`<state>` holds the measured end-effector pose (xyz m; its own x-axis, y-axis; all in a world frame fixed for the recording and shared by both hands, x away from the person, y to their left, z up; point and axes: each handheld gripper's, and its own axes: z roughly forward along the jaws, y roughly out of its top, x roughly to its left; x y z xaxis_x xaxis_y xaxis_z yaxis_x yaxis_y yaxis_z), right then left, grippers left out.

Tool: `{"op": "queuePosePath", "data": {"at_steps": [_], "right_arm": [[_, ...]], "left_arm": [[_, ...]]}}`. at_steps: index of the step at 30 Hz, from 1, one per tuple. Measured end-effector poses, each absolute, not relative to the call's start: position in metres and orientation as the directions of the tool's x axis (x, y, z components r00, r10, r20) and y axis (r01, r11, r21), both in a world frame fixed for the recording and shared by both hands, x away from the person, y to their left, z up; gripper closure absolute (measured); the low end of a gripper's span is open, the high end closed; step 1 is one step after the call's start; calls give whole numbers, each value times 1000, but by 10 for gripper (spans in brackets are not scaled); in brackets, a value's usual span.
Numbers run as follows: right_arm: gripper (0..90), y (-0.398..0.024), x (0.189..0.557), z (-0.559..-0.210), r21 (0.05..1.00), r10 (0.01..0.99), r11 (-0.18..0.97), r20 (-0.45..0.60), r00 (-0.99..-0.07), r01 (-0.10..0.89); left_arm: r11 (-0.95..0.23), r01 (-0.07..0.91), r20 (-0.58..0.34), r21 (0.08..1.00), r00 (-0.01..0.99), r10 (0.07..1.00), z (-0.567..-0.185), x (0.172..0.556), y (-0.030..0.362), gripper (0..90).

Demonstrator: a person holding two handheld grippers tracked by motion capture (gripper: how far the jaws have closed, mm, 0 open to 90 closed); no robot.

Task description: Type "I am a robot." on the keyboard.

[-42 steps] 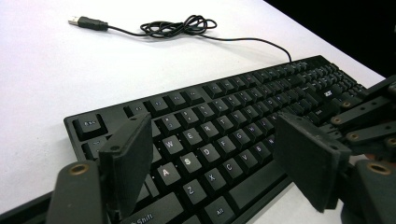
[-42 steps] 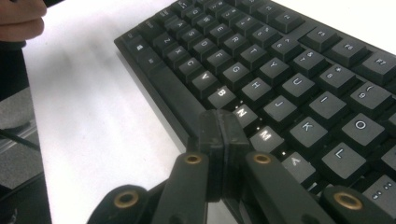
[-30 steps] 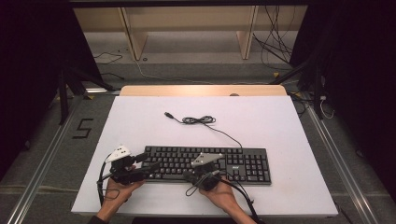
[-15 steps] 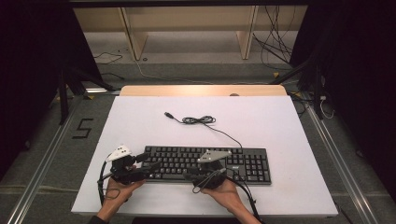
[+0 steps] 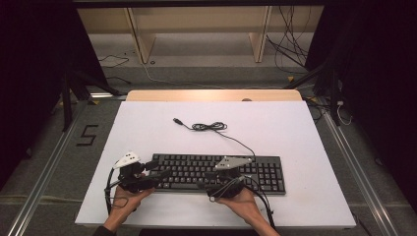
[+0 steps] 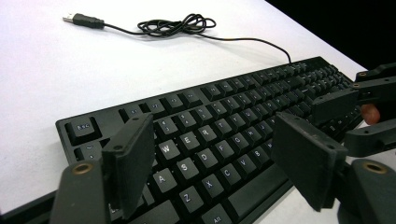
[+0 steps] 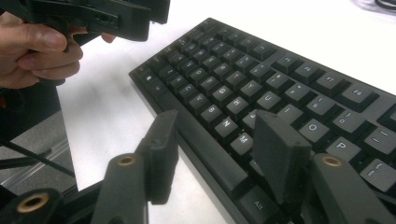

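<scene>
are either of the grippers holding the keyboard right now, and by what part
Nothing is held. The left gripper is open above the keyboard. The right gripper has just been opening, its fingers straddling the front edge without pressing it.

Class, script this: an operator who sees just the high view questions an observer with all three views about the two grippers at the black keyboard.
Operator: Is the left gripper gripping the keyboard?
Observer: No. In the left gripper view its fingers stand wide apart over the letter keys, with W, E and R seen between them, and they clamp nothing.
Operator: And the right gripper?
Observer: Its fingers have just been opening. In the right gripper view one hangs over the white table and the other over the keys near M. They straddle the keyboard's front edge without clamping it.
Operator: What is at the end of the cable?
Observer: A USB plug, lying loose on the table.
</scene>
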<state>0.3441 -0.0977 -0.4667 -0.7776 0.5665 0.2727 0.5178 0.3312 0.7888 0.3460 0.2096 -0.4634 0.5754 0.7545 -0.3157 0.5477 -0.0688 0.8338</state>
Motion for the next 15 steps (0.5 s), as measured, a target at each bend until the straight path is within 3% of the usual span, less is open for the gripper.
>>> {"op": "queuePosePath", "data": {"at_steps": [5,15], "right_arm": [[467,-102,344,-466,796,574,323,264,-775,511],[423,-108,341,-461,805,574,310,265,-775,505]], "left_arm": [[-82,560,-314,825,573,757,-464,349,206,358],[-142,590,-294,795,578,761,-467,362,193,571]]}}
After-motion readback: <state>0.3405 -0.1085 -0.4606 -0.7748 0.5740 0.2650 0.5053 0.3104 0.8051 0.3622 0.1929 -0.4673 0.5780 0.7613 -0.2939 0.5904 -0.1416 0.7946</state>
